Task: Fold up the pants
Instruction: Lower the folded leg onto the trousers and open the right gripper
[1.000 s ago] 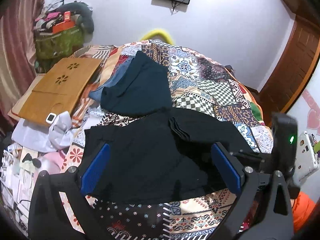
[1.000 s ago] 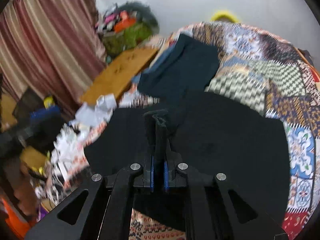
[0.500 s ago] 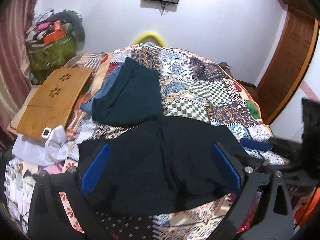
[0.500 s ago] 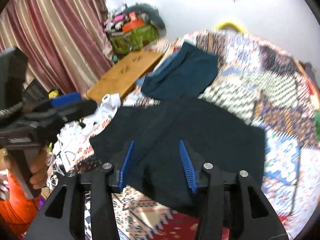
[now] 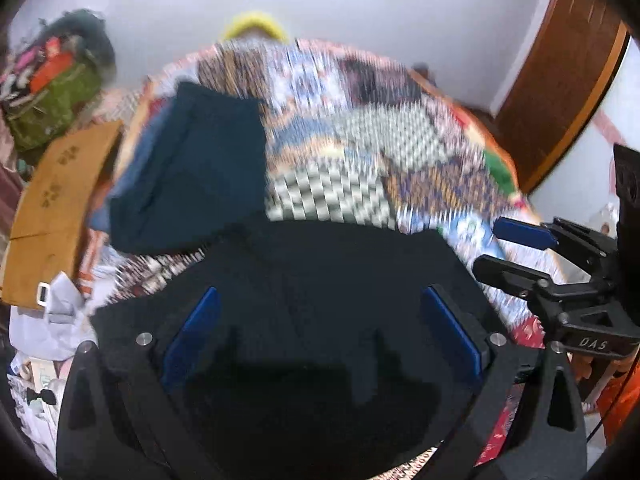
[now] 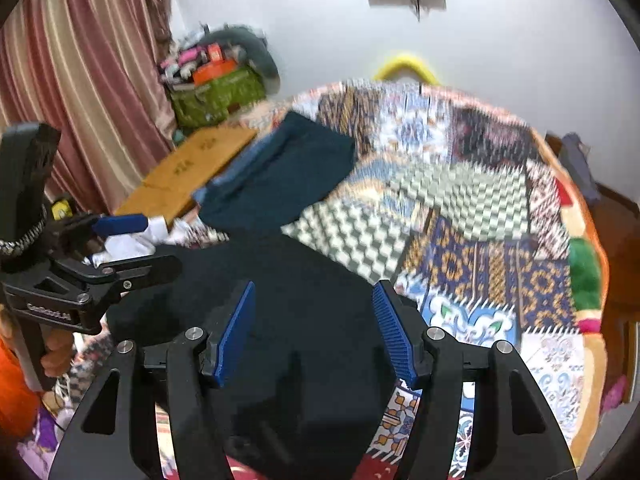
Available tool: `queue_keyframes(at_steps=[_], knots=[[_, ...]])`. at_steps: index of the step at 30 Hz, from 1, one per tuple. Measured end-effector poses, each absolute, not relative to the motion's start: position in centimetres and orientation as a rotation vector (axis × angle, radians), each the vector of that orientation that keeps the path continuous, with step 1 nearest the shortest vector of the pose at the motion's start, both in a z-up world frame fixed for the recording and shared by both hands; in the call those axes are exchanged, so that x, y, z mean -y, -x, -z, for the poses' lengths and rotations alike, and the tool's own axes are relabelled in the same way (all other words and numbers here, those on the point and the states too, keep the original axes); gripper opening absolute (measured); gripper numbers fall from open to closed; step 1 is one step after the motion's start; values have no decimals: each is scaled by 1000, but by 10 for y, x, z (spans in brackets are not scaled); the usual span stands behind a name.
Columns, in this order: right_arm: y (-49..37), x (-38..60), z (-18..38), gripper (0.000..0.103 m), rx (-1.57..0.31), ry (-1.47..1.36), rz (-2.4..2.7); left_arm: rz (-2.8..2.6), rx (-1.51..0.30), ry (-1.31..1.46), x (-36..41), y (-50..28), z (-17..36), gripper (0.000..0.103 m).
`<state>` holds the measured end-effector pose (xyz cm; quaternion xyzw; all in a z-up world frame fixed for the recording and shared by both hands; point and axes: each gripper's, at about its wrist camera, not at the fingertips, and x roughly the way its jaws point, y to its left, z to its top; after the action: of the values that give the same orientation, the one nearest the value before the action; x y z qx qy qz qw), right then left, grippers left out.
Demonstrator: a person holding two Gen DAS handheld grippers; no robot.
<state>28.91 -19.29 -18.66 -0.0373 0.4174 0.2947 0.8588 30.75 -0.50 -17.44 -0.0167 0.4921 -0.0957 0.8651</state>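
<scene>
Black pants [image 5: 328,280] lie folded on the near part of the patchwork bedspread [image 5: 360,152]. My left gripper [image 5: 320,332] hovers over them with its blue pads wide apart and nothing between them. Over the same pants [image 6: 304,288], my right gripper [image 6: 314,332] has its jaws opening, and the fabric lies below the pads, not pinched. The left wrist view has the right gripper [image 5: 516,248] at its right edge. In the right wrist view the left gripper [image 6: 132,244] shows at the left, held by a hand [image 6: 56,352].
A folded dark teal garment [image 5: 192,168] lies beyond the pants, on a blue one. A wooden board [image 5: 56,200] and white cloth [image 5: 52,320] are at the left. A green bag [image 6: 216,96] and curtain [image 6: 80,80] stand behind. A wooden door [image 5: 560,80] is at the right.
My right gripper was shut on a fold of the black pants; it has let go, opened and drawn back. The left gripper shifted over the pants and stayed open.
</scene>
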Motion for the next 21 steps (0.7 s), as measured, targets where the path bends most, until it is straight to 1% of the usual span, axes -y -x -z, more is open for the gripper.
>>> queue_keyframes(at_steps=[6,8,12,14,18,21], knots=[[-303,190,249,57,-1082,72,-649,169,-1218,-56,12,-321,237,102],[-302,194,263,57,-1124,75,-659,179,-1234,-60,10,-318,247,103],[-286,208,261,62,-1110,57,-664,180,-1200,-87,9,-307,244,103],[-279,216,258,62,-1108,50,-653,171,-1193,-90,7,-301,243,103],[-265,227,254,69,-1097,55,-614,159,-1195,-67,1,-293,239,103],[-256,238,251,69,-1087,41,-595,146,-1184,-68,-2,-285,236,103]])
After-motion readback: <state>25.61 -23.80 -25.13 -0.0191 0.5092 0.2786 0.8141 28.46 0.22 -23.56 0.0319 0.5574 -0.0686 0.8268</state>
